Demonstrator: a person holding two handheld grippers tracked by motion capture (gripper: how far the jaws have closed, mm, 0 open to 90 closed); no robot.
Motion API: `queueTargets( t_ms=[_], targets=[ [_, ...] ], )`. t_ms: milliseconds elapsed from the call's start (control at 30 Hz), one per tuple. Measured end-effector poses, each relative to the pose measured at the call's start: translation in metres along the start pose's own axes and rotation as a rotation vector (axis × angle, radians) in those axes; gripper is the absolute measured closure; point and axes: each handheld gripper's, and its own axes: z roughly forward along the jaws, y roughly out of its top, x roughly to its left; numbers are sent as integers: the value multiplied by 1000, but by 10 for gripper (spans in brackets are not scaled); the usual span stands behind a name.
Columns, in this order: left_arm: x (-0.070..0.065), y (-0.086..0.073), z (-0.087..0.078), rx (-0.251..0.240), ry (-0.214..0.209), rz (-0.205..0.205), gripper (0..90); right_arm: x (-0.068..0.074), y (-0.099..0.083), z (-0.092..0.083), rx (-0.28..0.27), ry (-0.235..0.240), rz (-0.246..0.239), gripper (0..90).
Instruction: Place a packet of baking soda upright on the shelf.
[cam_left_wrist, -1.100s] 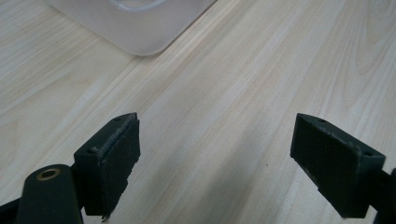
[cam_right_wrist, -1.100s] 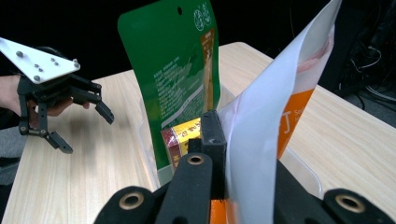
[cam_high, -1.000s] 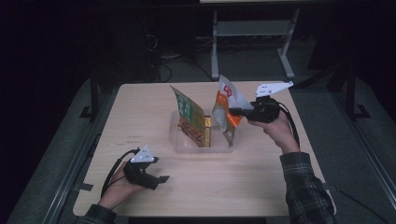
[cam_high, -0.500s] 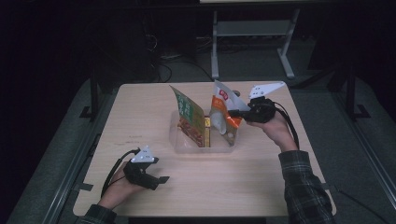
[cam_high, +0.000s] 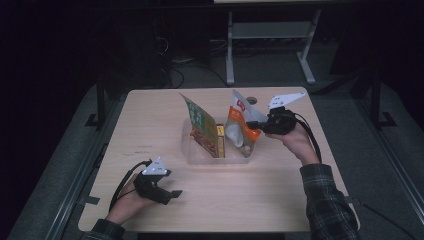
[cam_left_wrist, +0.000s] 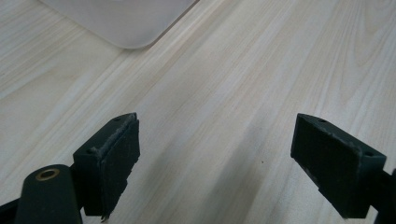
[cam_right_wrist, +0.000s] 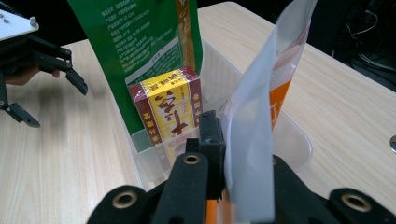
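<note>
Two grippers show from the high view. The right gripper (cam_high: 256, 125) pinches an orange and white bag (cam_high: 240, 131) whose bottom sits in the clear tub (cam_high: 192, 152) in the middle of the table (cam_high: 150, 125), beside a green bag (cam_high: 200, 125) and a yellow box (cam_high: 220, 142). The left gripper (cam_high: 172, 192) rests near the front edge, well apart from the tub.

From the left gripper view, its jaws stand wide apart over bare wood, with nothing between them.

From the right gripper view, its jaws are squeezed tight on the bag's pale edge.
</note>
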Motion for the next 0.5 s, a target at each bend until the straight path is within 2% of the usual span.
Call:
queueTargets(
  t_ms=[33, 100, 167, 267, 300, 433, 500],
  targets=[
    [0, 0, 0, 0, 0, 0, 149, 0, 0, -1, -4, 2, 2, 818],
    [0, 0, 0, 1, -1, 0, 148, 0, 0, -1, -8, -8, 14, 689],
    [0, 0, 0, 0, 0, 1, 148, 1, 0, -3, -1, -11, 18, 604],
    [0, 0, 0, -3, -1, 1, 148, 4, -4, -7, -13, -32, 31, 446],
    [0, 0, 0, -3, -2, 2, 147, 5, -6, -10, -19, -56, 37, 410],
    [-1, 0, 0, -5, -4, 10, 147, 9, -13, -18, -16, -79, 67, 334],
    [-1, 1, 1, -11, -9, 12, 147, 11, -17, -21, -27, -86, 65, 330]
  ],
)
